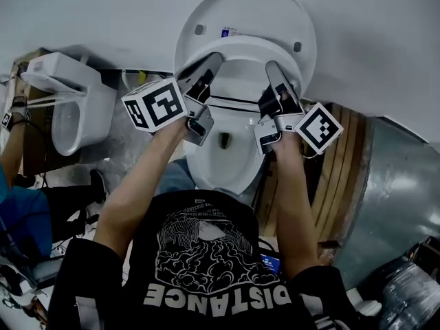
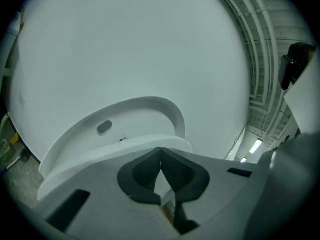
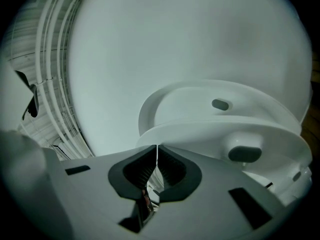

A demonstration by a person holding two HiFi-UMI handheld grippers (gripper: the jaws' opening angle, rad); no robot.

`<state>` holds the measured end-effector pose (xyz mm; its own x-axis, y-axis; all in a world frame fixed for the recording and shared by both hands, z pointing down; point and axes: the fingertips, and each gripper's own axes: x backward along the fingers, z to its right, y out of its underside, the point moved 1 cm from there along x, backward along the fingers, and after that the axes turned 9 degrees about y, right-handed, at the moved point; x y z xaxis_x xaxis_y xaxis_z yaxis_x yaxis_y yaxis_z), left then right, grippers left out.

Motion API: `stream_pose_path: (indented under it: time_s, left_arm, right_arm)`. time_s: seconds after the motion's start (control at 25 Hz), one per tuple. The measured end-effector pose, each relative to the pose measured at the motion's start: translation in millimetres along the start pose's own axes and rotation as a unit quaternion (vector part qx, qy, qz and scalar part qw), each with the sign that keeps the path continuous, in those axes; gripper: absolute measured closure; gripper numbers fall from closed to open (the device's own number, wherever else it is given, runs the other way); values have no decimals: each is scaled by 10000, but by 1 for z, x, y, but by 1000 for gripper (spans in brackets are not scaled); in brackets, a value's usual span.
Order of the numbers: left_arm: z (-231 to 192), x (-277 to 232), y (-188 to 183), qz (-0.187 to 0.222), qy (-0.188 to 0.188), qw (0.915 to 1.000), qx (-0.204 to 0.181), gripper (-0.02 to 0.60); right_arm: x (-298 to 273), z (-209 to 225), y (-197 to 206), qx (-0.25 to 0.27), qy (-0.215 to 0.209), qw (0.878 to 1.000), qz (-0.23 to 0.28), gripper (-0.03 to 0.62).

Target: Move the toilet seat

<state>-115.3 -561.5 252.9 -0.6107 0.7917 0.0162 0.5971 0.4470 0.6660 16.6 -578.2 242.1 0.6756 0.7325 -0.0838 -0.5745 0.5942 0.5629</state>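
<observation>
The white toilet has its lid point(image 1: 247, 9) upright against the wall and its seat point(image 1: 242, 50) tilted partway up above the bowl point(image 1: 220, 163). My left gripper point(image 1: 214, 60) reaches to the seat's left side and my right gripper point(image 1: 271, 66) to its right side. In the left gripper view the fingertips meet at the gripper point(image 2: 160, 149), right against the seat's rim point(image 2: 115, 153), with the lid point(image 2: 135, 111) behind. The right gripper point(image 3: 157, 147) is likewise shut at the seat's edge point(image 3: 225, 131), whose grey bumper point(image 3: 244, 154) faces me. Nothing shows between either pair of jaws.
A second white toilet point(image 1: 69, 108) stands to the left, with a person in blue point(image 1: 17, 212) beside it. Wooden boards point(image 1: 344, 177) and a grey metal duct point(image 1: 395, 205) lie to the right. The white wall point(image 1: 103, 12) is close behind the lid.
</observation>
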Motion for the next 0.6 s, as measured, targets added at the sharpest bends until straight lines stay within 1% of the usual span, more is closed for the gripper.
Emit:
stream_pose_path:
  time_s: [0.4, 0.6]
  left_arm:
    - [-12, -23, -13, -72, 72, 9999, -31, 568]
    - [-21, -33, -19, -98, 94, 9999, -30, 568]
  right_arm:
    - [-25, 4, -15, 236, 11, 9997, 52, 572]
    - [-36, 14, -20, 167, 238, 9996, 40, 574]
